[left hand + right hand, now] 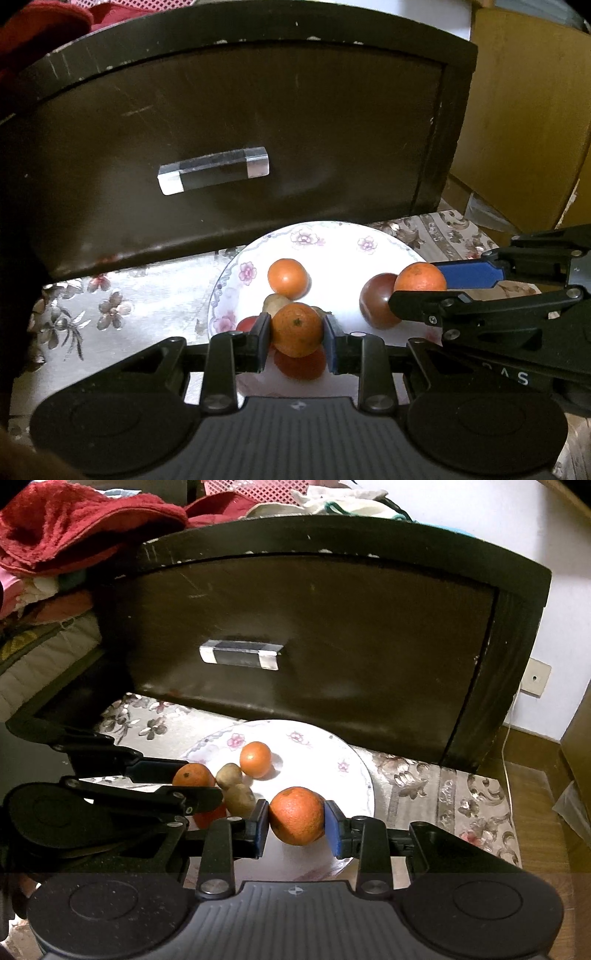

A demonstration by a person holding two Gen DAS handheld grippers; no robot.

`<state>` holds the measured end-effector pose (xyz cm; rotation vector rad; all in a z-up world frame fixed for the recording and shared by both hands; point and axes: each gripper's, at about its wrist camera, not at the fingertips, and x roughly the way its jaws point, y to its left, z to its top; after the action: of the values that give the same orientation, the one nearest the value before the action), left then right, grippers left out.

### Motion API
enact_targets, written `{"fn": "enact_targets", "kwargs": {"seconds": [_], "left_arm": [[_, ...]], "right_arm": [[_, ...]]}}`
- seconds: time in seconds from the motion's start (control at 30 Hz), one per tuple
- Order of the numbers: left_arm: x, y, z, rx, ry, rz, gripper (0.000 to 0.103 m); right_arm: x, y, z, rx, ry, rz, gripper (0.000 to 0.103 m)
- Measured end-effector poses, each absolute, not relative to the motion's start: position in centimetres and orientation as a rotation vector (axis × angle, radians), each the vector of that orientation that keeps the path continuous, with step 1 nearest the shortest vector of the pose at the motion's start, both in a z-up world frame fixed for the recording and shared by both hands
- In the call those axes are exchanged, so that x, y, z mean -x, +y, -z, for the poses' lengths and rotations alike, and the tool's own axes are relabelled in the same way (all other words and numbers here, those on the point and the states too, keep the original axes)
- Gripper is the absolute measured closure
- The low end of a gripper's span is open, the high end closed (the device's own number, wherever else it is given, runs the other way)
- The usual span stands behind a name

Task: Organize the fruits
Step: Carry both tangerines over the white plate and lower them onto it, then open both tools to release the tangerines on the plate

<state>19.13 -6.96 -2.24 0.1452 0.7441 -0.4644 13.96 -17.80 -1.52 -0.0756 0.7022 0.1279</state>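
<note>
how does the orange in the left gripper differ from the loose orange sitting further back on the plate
The held orange is clamped between the left gripper fingers; the loose orange lies free on the plate, touching no gripper. The held orange shows a dark stem spot; the loose orange shows only smooth skin. Both are round and orange.

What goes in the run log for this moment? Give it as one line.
left tongs: shut on orange | right tongs: shut on second orange | plate: third orange loose
</note>
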Motion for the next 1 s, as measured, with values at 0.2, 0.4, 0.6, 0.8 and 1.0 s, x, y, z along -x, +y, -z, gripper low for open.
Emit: {"fn": "enact_targets", "kwargs": {"seconds": [0.2, 0.4, 0.6, 0.8, 1.0], "left_arm": [[-20.0, -6.8, 2.4, -0.117, 0.747, 0.476, 0.069], [-19.9, -7.2, 2.8, -0.160, 0.727, 0.480, 0.069], [-20.0, -7.2, 2.8, -0.158, 0.727, 0.479, 0.068], [-19.9, -7.2, 2.8, -0.160, 0.729, 0.475, 0.068], [-19.8, -7.2, 2.8, -0.160, 0.733, 0.472, 0.068]], "right_arm": [[-14.6, -18.0, 1.7, 0.083, 0.687, -0.127, 0.074], [-15.1, -18.1, 1.7, 0.100, 0.673, -0.123, 0.073], [-15.2, -18.1, 1.6, 0.105, 0.671, -0.116, 0.072], [-15.2, -17.9, 1.6, 0.112, 0.670, -0.110, 0.072], [-15.2, -17.8, 1.6, 0.114, 0.673, -0.106, 0.071]]}}
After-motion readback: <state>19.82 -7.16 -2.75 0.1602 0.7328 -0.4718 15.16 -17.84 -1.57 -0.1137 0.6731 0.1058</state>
